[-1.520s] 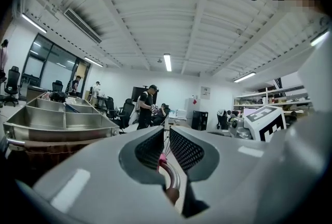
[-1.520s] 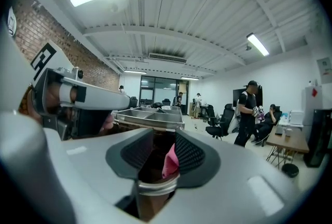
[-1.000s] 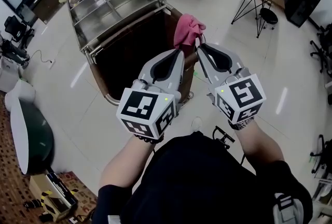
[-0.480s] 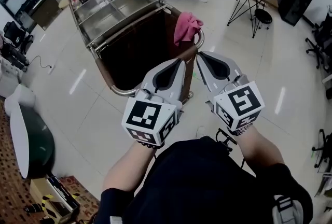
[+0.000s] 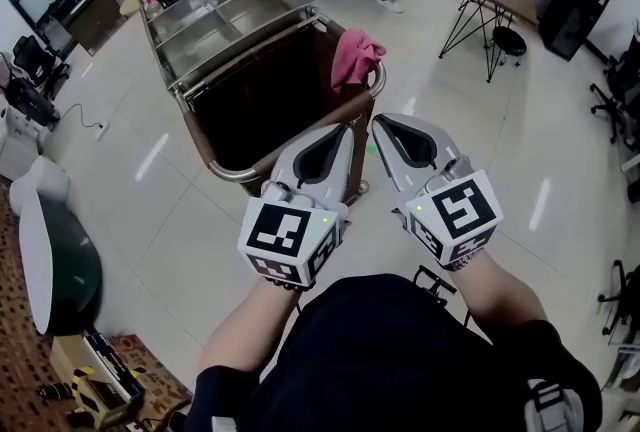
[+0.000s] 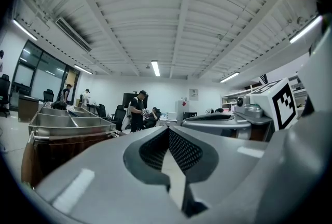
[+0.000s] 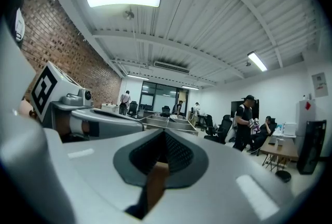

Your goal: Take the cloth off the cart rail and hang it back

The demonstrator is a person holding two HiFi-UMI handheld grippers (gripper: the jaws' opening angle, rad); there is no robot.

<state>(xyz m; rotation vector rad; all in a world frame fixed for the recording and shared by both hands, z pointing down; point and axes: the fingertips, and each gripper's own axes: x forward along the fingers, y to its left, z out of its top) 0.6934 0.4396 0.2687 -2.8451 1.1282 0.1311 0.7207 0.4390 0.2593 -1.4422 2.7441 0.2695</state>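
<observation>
The steel cart (image 5: 230,20) stands ahead, its rail (image 5: 235,175) curving round the near end. Both grippers sit side by side at that end. The left gripper (image 5: 344,130) has its jaws together with nothing between them, and the right gripper (image 5: 379,120) is the same, closed and empty. And there's the pink cloth (image 5: 355,60), draped over the rail at the cart's near right corner, beyond both tips, apart from them.
</observation>
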